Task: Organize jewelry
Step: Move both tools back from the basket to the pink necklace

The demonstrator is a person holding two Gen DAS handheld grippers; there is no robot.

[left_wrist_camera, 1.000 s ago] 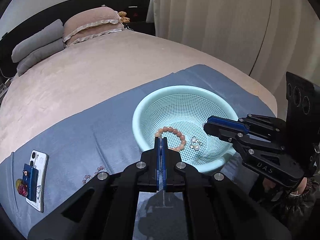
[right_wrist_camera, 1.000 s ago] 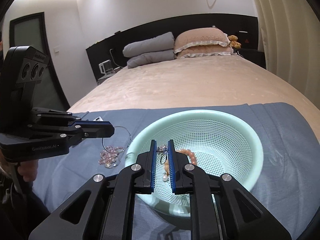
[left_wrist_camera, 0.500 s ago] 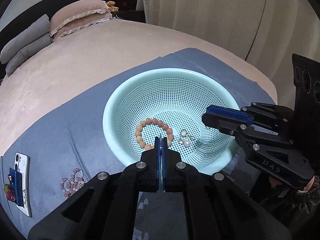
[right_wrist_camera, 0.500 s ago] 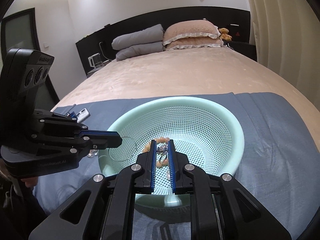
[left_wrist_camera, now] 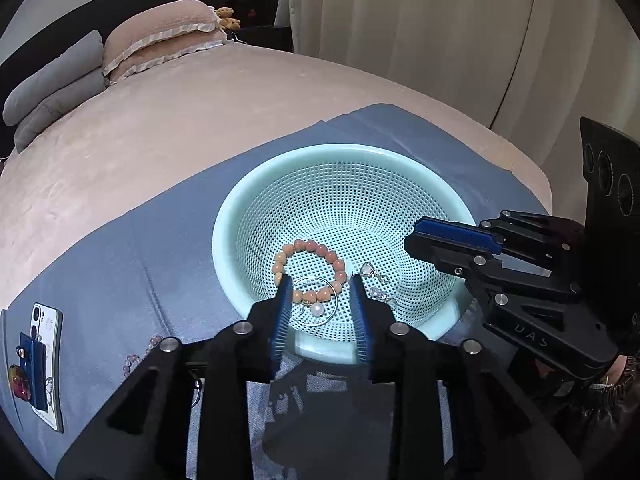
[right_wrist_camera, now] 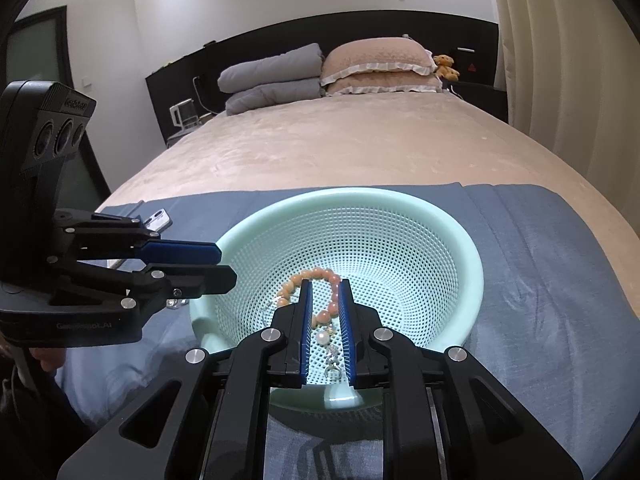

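Observation:
A mint-green perforated basket [left_wrist_camera: 360, 160] stands on a blue cloth [left_wrist_camera: 120, 264] on the bed. In it lie an orange bead bracelet [left_wrist_camera: 308, 248], a thin wire hoop with a pearl [left_wrist_camera: 318, 309] and silver earrings [left_wrist_camera: 374, 274]. My left gripper [left_wrist_camera: 320, 280] is open above the basket's near rim, with the hoop below it. My right gripper [right_wrist_camera: 324, 284] is open over the basket, above the bracelet [right_wrist_camera: 308, 276], pearl [right_wrist_camera: 323, 336] and earrings [right_wrist_camera: 332, 360]. Each gripper shows in the other's view, the left [right_wrist_camera: 226, 266] and the right [left_wrist_camera: 414, 240].
A phone in a case [left_wrist_camera: 40, 360] lies on the cloth at the left, and a pink bead bracelet [left_wrist_camera: 140, 352] lies beside my left gripper. Pillows [right_wrist_camera: 328, 68] sit at the bed's head. A curtain [left_wrist_camera: 440, 40] hangs at the right.
My left gripper has opened and the wire hoop with the pearl now lies in the basket. My right gripper has opened wider and its earring has dropped into the basket.

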